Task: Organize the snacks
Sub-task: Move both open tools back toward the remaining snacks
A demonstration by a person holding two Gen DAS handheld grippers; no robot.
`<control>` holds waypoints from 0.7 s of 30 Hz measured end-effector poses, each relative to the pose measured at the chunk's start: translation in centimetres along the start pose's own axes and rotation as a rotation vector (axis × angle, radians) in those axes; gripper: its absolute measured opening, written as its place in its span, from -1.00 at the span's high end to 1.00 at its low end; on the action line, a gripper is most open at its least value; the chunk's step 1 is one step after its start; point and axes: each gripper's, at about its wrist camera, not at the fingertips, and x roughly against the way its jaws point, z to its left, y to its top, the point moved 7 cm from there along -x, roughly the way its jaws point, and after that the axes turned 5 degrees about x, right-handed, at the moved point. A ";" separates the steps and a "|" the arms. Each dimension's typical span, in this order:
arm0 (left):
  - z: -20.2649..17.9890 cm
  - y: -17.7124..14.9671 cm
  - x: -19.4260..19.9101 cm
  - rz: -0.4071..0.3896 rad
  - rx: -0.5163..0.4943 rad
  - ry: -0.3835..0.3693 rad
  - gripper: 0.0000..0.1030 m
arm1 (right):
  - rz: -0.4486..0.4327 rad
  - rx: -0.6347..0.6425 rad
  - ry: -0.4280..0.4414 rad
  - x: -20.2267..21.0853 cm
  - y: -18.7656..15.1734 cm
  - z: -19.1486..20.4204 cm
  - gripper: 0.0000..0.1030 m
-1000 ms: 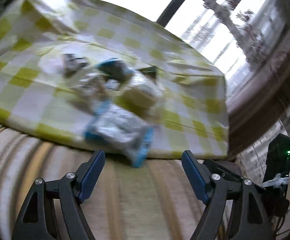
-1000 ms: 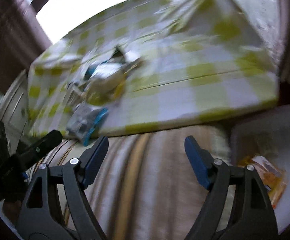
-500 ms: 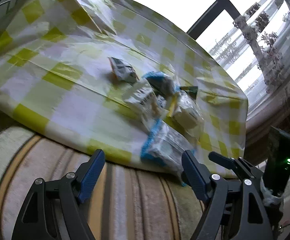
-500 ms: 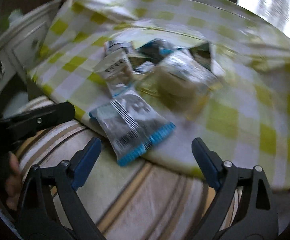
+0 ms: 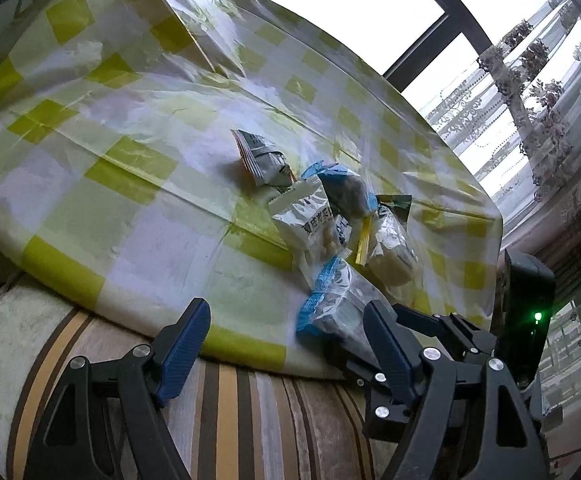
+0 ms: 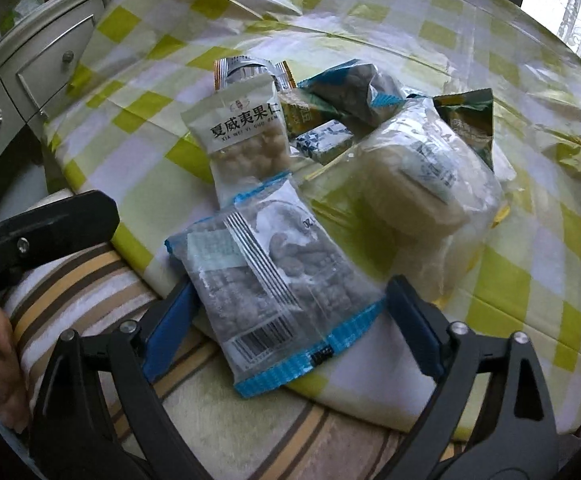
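Since half a second earlier, both grippers had closed in on the snack pile, which now filled far more of the right wrist view. Spread wide and holding nothing, the right gripper (image 6: 290,320) straddled the blue-edged nut packet (image 6: 274,292), whose near end lay between the blue pads (image 6: 170,328) at 6 o'clock, hanging over the cloth's edge; whether the pads touched it could not be told. From there, at 12 o'clock, the white macadamia pouch (image 6: 242,136) overlapped the packet's far end, with the clear bag of pale cakes (image 6: 418,184) at 2 o'clock, just beside it. Behind these lay a small blue-patterned box (image 6: 324,142) and a dark blue-trimmed packet (image 6: 354,88). All rested on the yellow-checked tablecloth (image 6: 530,288) over a striped cushion (image 6: 90,280). Likewise spread and empty, the left gripper (image 5: 286,344) hung above the cushion's edge, the nut packet at its 1 o'clock, near its right finger.
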 end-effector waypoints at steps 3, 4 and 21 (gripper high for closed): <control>-0.1 0.4 -0.4 -0.001 -0.006 0.004 -0.49 | -0.006 0.007 -0.005 -0.5 0.5 0.2 -0.88; -0.3 0.6 -0.6 -0.002 -0.012 0.007 -0.49 | -0.010 0.005 -0.005 -0.6 0.7 0.1 -0.88; -1.9 3.5 -3.7 -0.023 -0.074 0.027 -0.32 | -0.065 -0.103 -0.007 0.3 0.9 -1.3 -0.41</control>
